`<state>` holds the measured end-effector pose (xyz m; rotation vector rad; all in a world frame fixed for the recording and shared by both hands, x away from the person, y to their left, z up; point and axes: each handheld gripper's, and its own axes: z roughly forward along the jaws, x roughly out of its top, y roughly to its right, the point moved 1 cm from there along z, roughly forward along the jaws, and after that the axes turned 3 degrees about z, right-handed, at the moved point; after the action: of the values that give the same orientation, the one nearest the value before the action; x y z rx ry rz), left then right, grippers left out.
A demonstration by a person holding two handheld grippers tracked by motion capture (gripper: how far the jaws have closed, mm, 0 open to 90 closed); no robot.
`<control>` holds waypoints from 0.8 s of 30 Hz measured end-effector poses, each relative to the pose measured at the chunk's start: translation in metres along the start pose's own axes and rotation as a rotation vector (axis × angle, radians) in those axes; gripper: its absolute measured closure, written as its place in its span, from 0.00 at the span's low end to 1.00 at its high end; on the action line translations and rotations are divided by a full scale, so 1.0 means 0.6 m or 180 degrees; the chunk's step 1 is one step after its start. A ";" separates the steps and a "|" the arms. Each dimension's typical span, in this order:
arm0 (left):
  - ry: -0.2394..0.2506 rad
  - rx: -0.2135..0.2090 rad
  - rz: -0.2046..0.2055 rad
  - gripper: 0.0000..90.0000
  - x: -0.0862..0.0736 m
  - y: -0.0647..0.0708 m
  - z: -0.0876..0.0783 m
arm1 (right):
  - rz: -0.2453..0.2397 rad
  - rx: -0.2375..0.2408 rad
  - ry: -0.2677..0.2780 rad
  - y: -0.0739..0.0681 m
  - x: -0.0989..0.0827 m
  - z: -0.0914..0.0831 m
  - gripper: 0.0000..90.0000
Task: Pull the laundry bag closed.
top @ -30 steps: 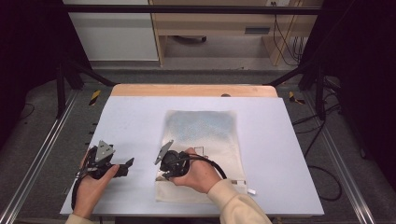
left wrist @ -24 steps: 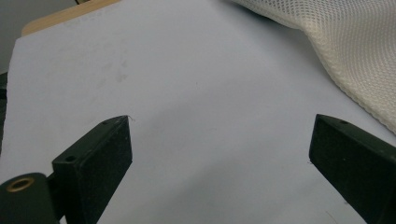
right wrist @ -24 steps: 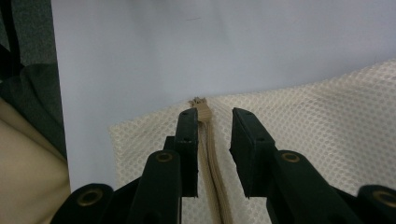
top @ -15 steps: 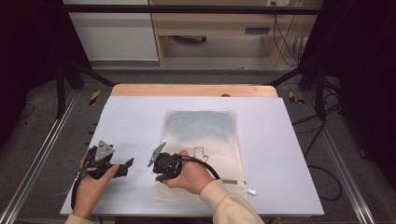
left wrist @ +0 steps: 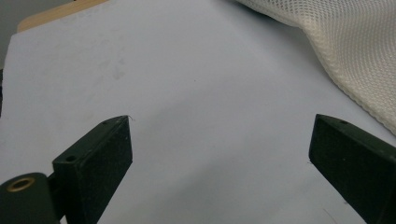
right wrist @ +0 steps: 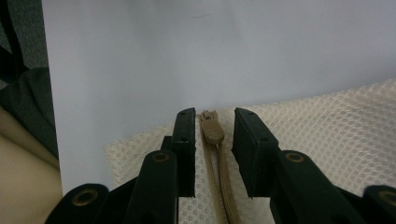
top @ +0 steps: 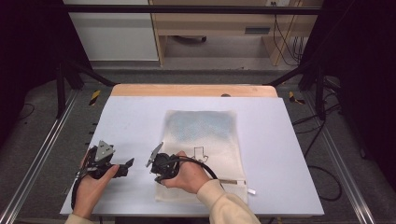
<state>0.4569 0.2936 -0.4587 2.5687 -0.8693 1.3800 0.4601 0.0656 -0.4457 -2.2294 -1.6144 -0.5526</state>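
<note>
High view: one white table [top: 289, 140], one cream mesh laundry bag [top: 205, 135] lying flat on it, a person's two hands, each with a black gripper.

Right gripper [top: 156, 164]: set at the near left corner of the bag, jaws pointing away from the bag's middle toward the left gripper. In the right gripper view its jaws [right wrist: 212, 149] stand narrow, one on each side of the tan zipper pull [right wrist: 211, 128], with a sliver of gap showing on both sides. Not yet clamped, as far as I can judge. The zipper tape [right wrist: 223, 186] runs back between the jaws toward the camera; the pull lies just short of the bag's corner edge, bare table beyond it.

Left gripper [top: 125, 168]: resting on the table just beside the right one, apart from the bag. Left gripper view shows its jaws [left wrist: 219, 154] wide, nothing between them but table; the bag's edge [left wrist: 345, 51] lies ahead and off to one side of them.

Progress, as judged: the pull is lined up and bracketed. Left to do are closing on the pull and drawing it along the near edge; the left gripper looks free to pin the fabric. Whether the zipper is open or shut along its length I cannot tell.
</note>
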 end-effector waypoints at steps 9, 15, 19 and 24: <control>0.0002 -0.0013 0.0008 0.07 0.001 0.001 0.000 | 0.0029 0.0024 -0.0059 0.002 0.000 0.009 0.80; -0.0006 -0.0035 0.0009 0.07 0.001 0.002 -0.001 | -0.0011 0.0033 -0.0081 0.003 -0.001 0.011 0.88; -0.0007 -0.0096 -0.0006 0.07 0.002 0.004 -0.004 | -0.0017 0.0064 -0.0044 0.001 -0.001 0.006 0.91; 0.0006 -0.0233 -0.0031 0.08 -0.001 0.012 -0.018 | -0.0093 0.0061 0.0094 -0.005 -0.004 -0.013 0.91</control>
<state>0.4449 0.2916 -0.4537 2.5136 -0.8886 1.3223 0.4554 0.0612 -0.4401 -2.1769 -1.6334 -0.5727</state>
